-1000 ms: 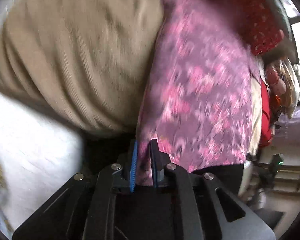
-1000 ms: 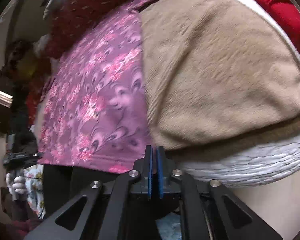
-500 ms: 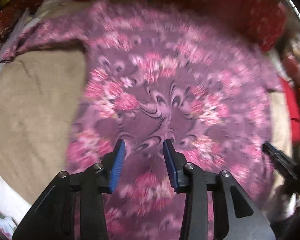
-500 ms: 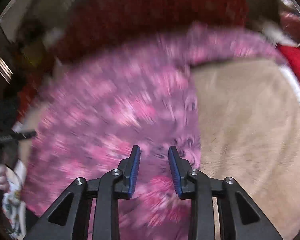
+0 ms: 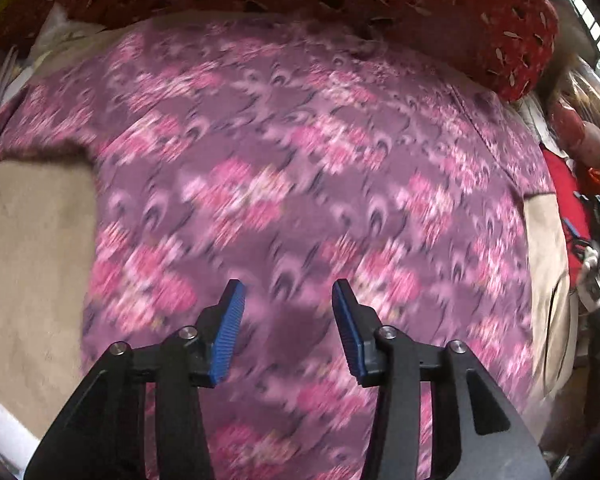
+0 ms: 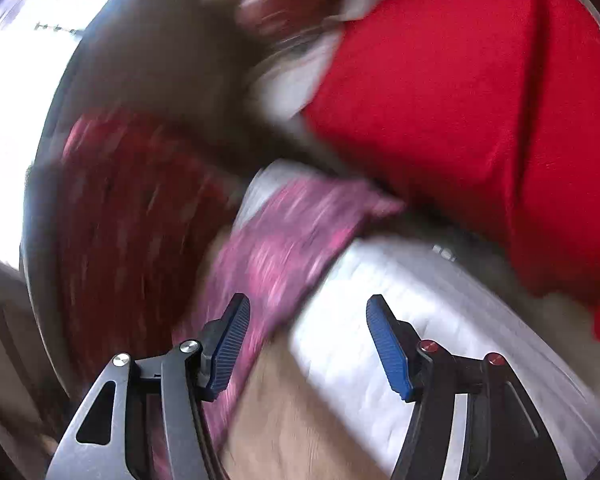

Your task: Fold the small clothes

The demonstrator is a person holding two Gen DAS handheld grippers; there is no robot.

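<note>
Left side: the left gripper (image 5: pixel 287 312) hangs over the purple floral garment (image 5: pixel 300 160), pointing steeply down at it. Its jaws have just been opening and now stand apart with nothing between the blue pads; the cloth lies below them, released. The garment is spread flat on a tan blanket (image 5: pixel 32 260) covering the bed, one sleeve reaching out to the left, with a dark red patterned cushion (image 5: pixel 440 12) along its far edge.

Right side: the right gripper (image 6: pixel 306 340) is likewise released, its jaws having just been opening wider, and it holds nothing. This view is heavily blurred. It shows only an edge of the floral garment, probably the right sleeve, running up from the left jaw, with the tan blanket and a white quilted edge (image 6: pixel 400 300) beneath, and a bright red cloth (image 6: pixel 480 100) beyond.

Judgement: the spreading step appears complete; folding proper is not yet begun. The next move calls for each gripper to take hold of an edge or sleeve, the right one likely at the sleeve before it, and carry it across the body of the garment.
</note>
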